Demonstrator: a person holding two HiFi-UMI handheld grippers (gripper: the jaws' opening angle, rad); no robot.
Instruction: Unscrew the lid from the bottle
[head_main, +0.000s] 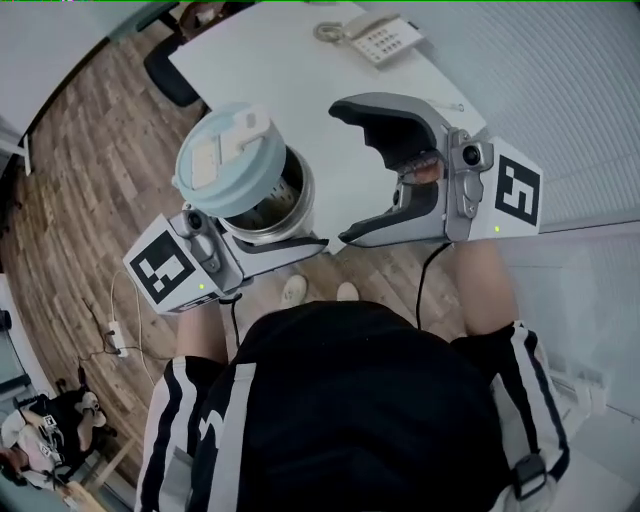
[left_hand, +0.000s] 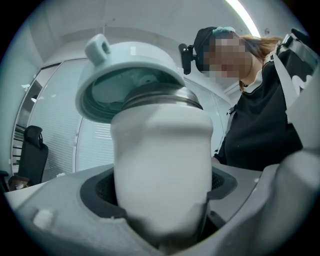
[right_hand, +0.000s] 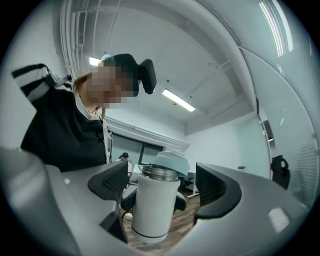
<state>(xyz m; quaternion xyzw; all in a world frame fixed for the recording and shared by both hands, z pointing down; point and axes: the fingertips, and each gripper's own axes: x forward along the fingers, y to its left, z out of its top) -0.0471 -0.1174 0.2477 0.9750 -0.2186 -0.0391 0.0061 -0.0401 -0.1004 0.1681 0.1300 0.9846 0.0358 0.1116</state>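
Note:
A white bottle (head_main: 278, 208) with a steel mouth is clamped between the jaws of my left gripper (head_main: 282, 232). It is held up in front of the person's body. Its pale blue lid (head_main: 230, 160) lies tilted over the mouth, lifted at one side so the steel rim shows. In the left gripper view the bottle (left_hand: 160, 165) fills the space between the pads, with the lid (left_hand: 130, 75) askew above. My right gripper (head_main: 345, 175) stands open and empty, to the right of the bottle and apart from it. In the right gripper view the bottle (right_hand: 152, 207) and lid (right_hand: 170, 162) stand ahead of its jaws.
A white table (head_main: 290, 70) lies beyond the grippers, with a telephone (head_main: 380, 38) at its far end and a black chair (head_main: 170, 75) at its left. Below are a wooden floor, the person's shoes (head_main: 320, 290) and a power strip with cable (head_main: 115, 340).

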